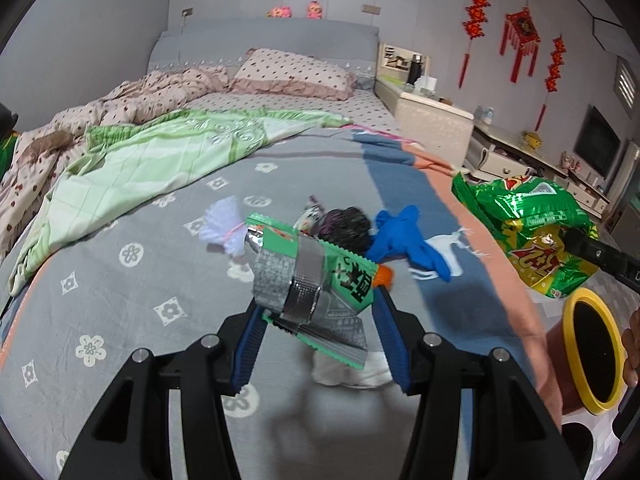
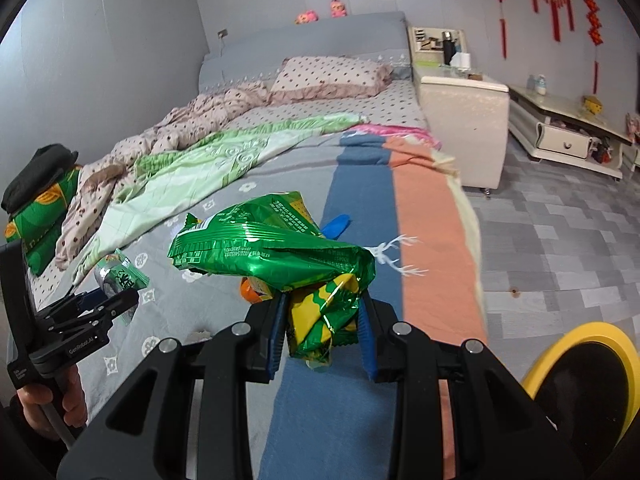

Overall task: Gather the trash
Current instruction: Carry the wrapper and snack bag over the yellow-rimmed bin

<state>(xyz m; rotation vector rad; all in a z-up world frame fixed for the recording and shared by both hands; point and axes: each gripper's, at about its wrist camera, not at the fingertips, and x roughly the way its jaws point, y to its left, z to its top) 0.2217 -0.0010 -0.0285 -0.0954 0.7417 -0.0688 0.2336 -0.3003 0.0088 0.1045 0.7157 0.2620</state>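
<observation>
My left gripper [image 1: 318, 308] is shut on a green and silver snack wrapper [image 1: 308, 276] and holds it above the bed. It also shows at the left of the right wrist view [image 2: 120, 304]. My right gripper [image 2: 322, 320] is shut on a crumpled green and yellow chip bag [image 2: 276, 248], which also shows at the right of the left wrist view [image 1: 528, 220]. A bin with a yellow rim [image 1: 592, 356] stands beside the bed at the lower right, and shows in the right wrist view [image 2: 580, 360].
On the grey flowered bedspread [image 1: 120, 280] lie a blue cloth [image 1: 404, 240], a black balled item [image 1: 348, 224], a white tuft [image 1: 224, 224], a small wrapper [image 1: 312, 210], a white tissue [image 1: 352, 372] and an orange thing [image 1: 384, 276]. Green quilt [image 1: 160, 152] behind.
</observation>
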